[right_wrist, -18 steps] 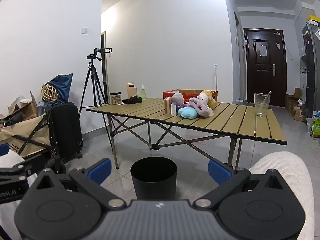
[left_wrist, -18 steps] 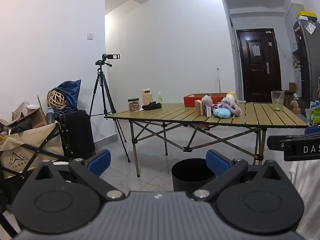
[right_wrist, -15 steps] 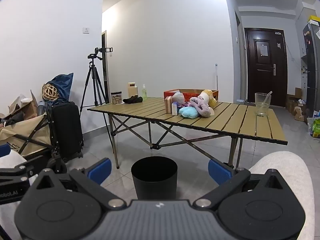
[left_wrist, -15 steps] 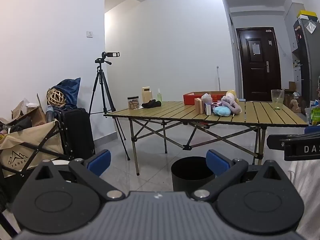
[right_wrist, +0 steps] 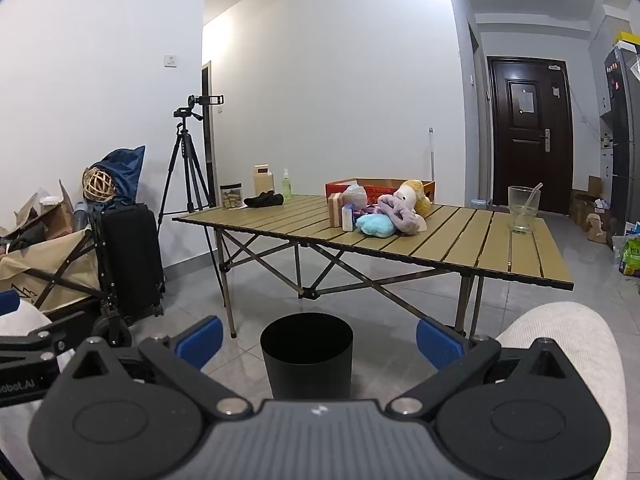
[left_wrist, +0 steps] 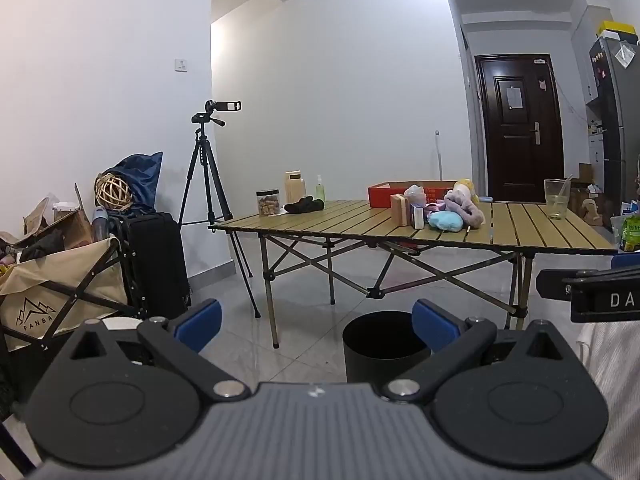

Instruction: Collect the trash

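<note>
Both the left gripper (left_wrist: 316, 326) and the right gripper (right_wrist: 319, 342) have their blue fingers (right_wrist: 199, 339) spread wide, released and grasping nothing, well short of the bench (right_wrist: 448, 240). The black trash bin (right_wrist: 307, 354) stands on the floor before the bench's near edge, between the right gripper's fingers in the right wrist view. Plush toys (right_wrist: 394, 212) and small boxes (right_wrist: 340, 210) lie together near the middle of the bench, a glass cup (right_wrist: 522, 210) near its right edge.
</note>
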Tool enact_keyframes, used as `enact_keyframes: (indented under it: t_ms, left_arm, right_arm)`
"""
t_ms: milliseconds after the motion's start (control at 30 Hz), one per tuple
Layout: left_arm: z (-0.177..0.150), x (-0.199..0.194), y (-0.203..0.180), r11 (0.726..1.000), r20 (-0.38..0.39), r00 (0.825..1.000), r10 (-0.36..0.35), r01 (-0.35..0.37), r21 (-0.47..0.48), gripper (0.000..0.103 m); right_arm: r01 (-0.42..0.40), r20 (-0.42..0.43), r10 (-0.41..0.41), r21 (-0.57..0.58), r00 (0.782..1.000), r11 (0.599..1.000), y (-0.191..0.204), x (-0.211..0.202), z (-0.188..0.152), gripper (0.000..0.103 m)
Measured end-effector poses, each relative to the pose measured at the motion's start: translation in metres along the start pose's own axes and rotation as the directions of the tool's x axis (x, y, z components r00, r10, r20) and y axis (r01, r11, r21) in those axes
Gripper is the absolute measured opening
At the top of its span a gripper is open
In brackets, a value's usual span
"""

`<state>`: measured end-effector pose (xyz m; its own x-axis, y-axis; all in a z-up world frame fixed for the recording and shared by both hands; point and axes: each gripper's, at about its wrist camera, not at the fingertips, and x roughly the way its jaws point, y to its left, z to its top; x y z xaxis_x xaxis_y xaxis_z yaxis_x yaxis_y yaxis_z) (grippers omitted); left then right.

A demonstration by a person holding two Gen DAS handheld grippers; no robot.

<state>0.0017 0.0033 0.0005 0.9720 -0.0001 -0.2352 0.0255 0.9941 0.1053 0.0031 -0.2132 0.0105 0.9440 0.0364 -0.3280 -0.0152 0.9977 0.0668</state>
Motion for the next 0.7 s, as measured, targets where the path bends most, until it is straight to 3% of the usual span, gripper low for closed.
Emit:
enact_keyframes:
  t_ms: [700]
  left_arm:
    - [0.0000, 0.0004, 0.0007, 1.000, 0.001, 1.000, -0.003, 0.003, 0.000, 0.103]
  right_arm:
    - [-0.014, 0.005, 0.014, -0.003, 1.000, 1.000, -0.0001, -0.0006, -0.0011, 0.103]
